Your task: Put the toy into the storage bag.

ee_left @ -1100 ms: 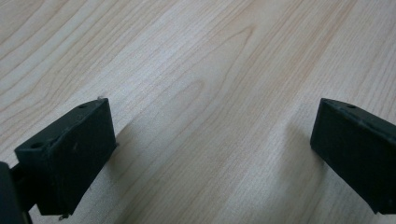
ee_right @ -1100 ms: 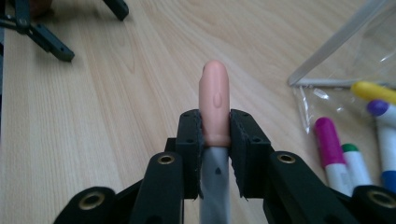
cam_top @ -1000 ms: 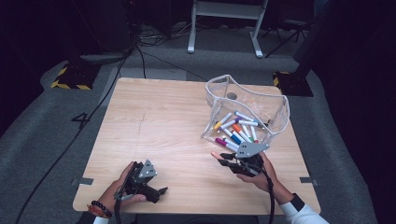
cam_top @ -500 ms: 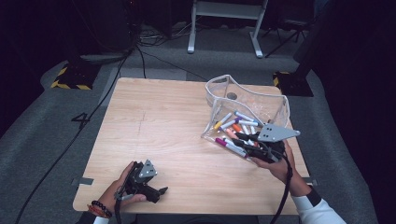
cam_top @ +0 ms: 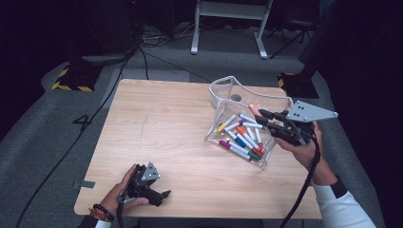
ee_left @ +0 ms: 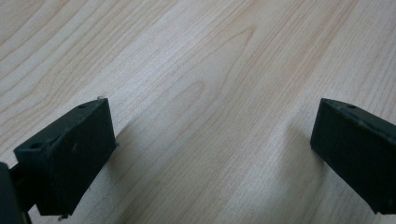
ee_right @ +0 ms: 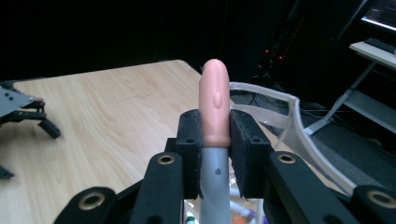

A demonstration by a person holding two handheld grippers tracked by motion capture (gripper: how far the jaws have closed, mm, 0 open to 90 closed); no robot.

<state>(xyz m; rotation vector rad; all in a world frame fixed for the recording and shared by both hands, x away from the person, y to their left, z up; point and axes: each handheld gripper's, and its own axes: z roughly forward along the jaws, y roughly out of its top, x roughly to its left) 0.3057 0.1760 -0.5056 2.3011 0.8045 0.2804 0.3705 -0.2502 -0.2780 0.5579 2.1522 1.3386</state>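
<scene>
Right gripper (cam_top: 264,115) pinches a pink-capped marker (ee_right: 214,105) above the clear pouch (cam_top: 223,92); next, release it inside. Left gripper (cam_top: 159,195) rests spread.

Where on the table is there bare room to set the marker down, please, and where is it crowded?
The wooden table is bare from the clear pouch across to its left edge, down to the left gripper at the near edge. It is crowded at the right: markers fill the pouch, and the right gripper holds a pink-capped marker above it.

Bare table (cam_top: 161,123) lies open left of the clear pouch (cam_top: 223,90).
</scene>
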